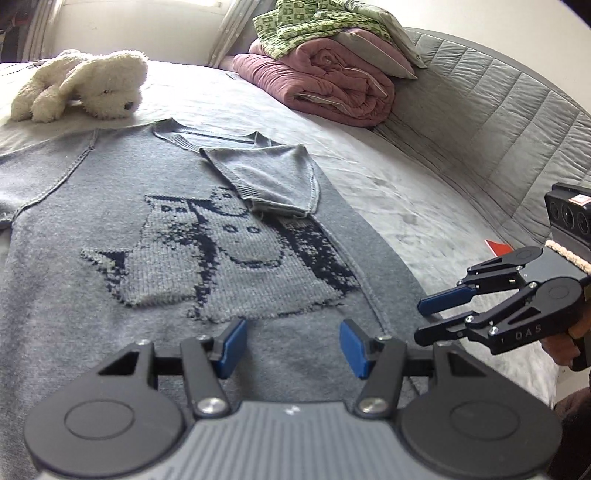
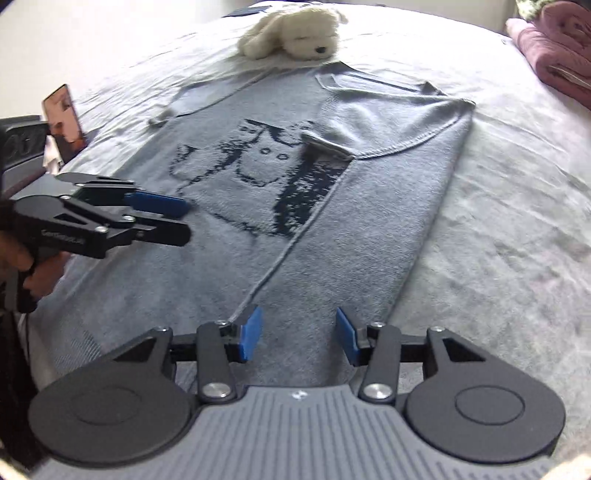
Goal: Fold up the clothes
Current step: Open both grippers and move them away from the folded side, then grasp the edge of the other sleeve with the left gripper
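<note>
A grey knit sweater (image 1: 110, 206) with a dark cat picture lies flat on the bed, its right side and sleeve (image 1: 269, 181) folded in over the front. It also shows in the right wrist view (image 2: 369, 206). My left gripper (image 1: 291, 345) is open and empty above the sweater's hem. It also shows at the left of the right wrist view (image 2: 177, 218). My right gripper (image 2: 299, 334) is open and empty over the hem of the folded side. In the left wrist view it (image 1: 428, 321) hovers at the sweater's right edge.
A white plush dog (image 1: 85, 88) lies beyond the sweater's collar. A rolled pink quilt (image 1: 325, 88) with a green patterned cloth (image 1: 317, 26) on top sits at the back right. A grey padded headboard (image 1: 498, 103) runs along the right. A phone (image 2: 64, 118) stands at the bed's left.
</note>
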### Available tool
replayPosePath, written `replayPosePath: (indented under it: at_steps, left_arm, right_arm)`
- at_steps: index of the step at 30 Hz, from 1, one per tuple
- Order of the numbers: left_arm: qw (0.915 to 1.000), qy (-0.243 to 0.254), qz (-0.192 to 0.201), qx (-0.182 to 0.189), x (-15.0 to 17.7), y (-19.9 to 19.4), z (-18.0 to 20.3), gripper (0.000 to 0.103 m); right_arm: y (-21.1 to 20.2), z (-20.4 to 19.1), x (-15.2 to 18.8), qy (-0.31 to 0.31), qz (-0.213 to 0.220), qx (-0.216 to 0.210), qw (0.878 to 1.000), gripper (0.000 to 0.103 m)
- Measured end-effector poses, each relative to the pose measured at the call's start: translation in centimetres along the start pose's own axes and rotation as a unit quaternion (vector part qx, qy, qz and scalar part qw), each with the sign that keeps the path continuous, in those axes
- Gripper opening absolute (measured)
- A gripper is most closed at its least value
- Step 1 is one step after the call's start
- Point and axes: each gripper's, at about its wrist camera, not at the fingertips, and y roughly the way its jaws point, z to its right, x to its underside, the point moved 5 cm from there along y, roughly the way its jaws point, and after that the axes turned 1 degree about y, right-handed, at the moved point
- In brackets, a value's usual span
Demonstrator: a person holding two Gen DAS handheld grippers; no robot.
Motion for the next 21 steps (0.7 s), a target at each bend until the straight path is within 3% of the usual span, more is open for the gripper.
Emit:
replayPosePath:
  at_steps: [7,12,17,21]
  left_arm:
    - [0.9972,-0.014,0.02,-0.071,-1.4,-1.9,-2.7,0.058]
    - [0.9867,-0.085,0.041,-0.132,-2.8,-3.6,-7.5,0.057]
    - [0.9671,-0.155,0.067,-0.19,-3.8,-5.7,-12.4,0.056]
    - [0.9386,-0.216,0.085,-0.255,-3.6,-6.9,-16.1,0.055]
  right_arm:
    - [0.7,-1.1,-1.0,-0.009,0.007,0.036,0.999,0.056]
    - [1.2,-1.3,-1.9,0.009,0.025,0.067,0.997,0.059]
    - [1.8,-1.0,-2.6,0.049,0.045,0.081,0.994,0.059]
    - [2.0,-0.5,-2.7,0.076,0.049,0.083,0.992,0.062]
